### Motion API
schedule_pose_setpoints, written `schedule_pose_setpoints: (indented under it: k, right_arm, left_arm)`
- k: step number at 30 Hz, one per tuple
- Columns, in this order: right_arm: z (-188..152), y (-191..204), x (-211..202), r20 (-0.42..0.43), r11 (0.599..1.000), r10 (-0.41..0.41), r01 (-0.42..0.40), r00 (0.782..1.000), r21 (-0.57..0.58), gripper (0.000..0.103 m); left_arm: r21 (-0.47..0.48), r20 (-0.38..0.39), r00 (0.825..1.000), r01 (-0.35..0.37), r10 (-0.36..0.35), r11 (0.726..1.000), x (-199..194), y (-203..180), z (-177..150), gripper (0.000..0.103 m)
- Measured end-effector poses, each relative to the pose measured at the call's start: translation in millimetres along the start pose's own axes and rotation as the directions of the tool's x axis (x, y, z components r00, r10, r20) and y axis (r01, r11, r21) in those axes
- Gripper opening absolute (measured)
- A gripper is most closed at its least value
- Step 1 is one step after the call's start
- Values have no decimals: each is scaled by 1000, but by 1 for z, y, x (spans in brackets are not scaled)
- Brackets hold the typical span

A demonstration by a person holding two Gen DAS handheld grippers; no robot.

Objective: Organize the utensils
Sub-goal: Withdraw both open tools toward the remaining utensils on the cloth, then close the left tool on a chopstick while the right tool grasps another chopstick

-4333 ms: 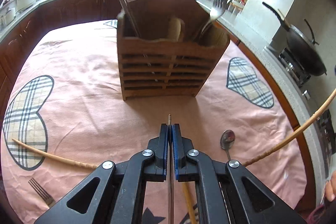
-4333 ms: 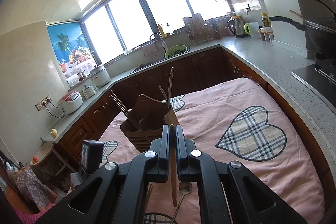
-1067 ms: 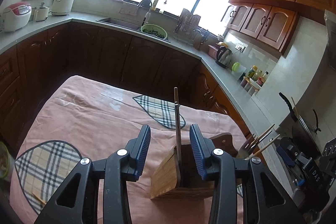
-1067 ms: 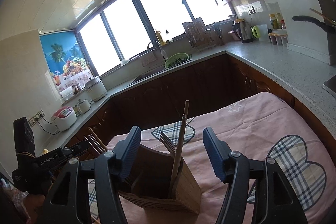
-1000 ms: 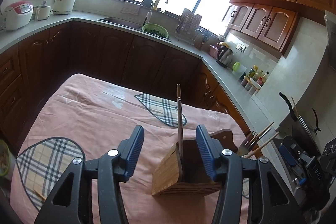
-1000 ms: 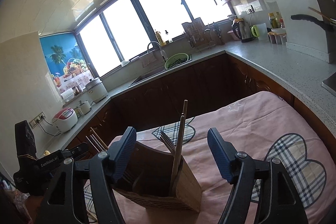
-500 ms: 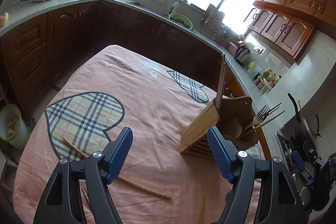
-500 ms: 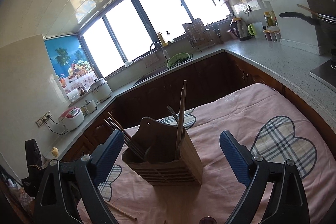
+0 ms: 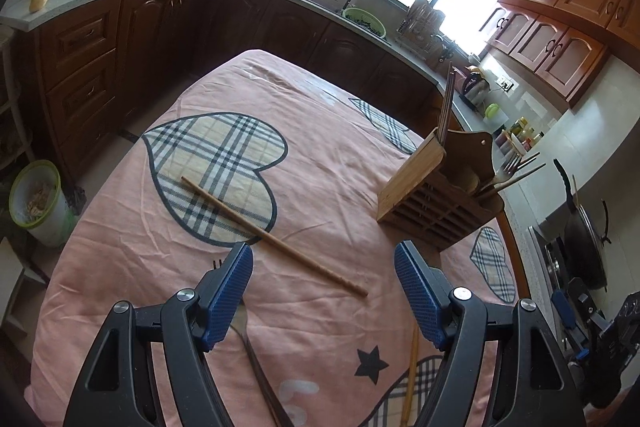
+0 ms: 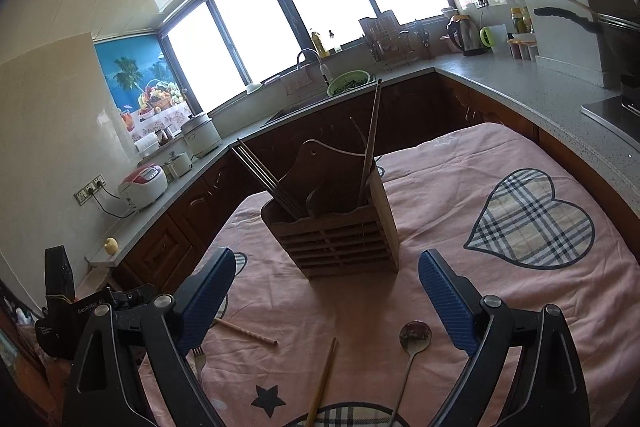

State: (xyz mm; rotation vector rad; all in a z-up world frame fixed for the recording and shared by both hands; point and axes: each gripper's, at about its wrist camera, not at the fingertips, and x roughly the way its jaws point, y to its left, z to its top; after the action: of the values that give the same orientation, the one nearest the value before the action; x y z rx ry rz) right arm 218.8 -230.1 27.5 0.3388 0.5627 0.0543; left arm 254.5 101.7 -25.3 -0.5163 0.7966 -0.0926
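Left tool [image 9: 323, 267]: spread wide, holding nothing, hovering above the cloth.
Right tool [image 10: 326, 271]: likewise spread wide and empty, pointed at the holder.
Counter [image 9: 168, 259]: draped in pink cloth with plaid hearts, carrying everything below.
Wooden holder [image 10: 340, 231]: straight ahead of the right tool, ahead and to the right of the left tool; upright, already loaded with chopsticks and a fork.
Long chopstick [image 9: 272, 237]: flat on the cloth just ahead of the left tool, long axis slanting from far left to near right, near end between the blue pads in the view; left hand clearly nearer.
Second chopstick [image 10: 322, 383]: flat, below and between the right tool's fingers, axis roughly along the tool's line.
Spoon [image 10: 414, 337]: just right of that chopstick, bowl toward the holder, under the right tool.
Small fork [image 10: 198, 353]: beside the right tool's left finger, partly hidden.
Likely next: left tool down onto the long chopstick, turned to close across its slant.
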Motion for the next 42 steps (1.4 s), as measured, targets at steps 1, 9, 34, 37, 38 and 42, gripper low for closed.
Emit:
schedule_pose_setpoints:
  k: [1,9,34,37,38,42]
  right_arm:
    - [-5,2,-1,-9,1000,-1,1,1000,-6,96]
    - [-41,19,-2,-83,999,-13,10,996,-39,96]
    - [-91,44,52,-276,989,-46,5,960,-146,66]
    - [-93,43,64,-307,989,-45,0,951,-145,57]
    - [-94,43,67,-313,989,-46,0,949,-146,56]
    - [-96,42,78,-337,989,-49,-2,940,-149,50]
  left_arm:
    - [-5,-4,1000,-2,2,1000,-2,3,-2,73]
    - [-21,-31,999,-39,39,999,-17,21,-22,73]
    - [-66,-130,979,-167,158,984,38,57,19,71]
    - [-100,-163,970,-196,178,975,62,69,38,67]
    - [-113,-178,967,-203,181,973,70,74,44,64]
    - [-107,-224,948,-253,224,962,106,84,61,54]
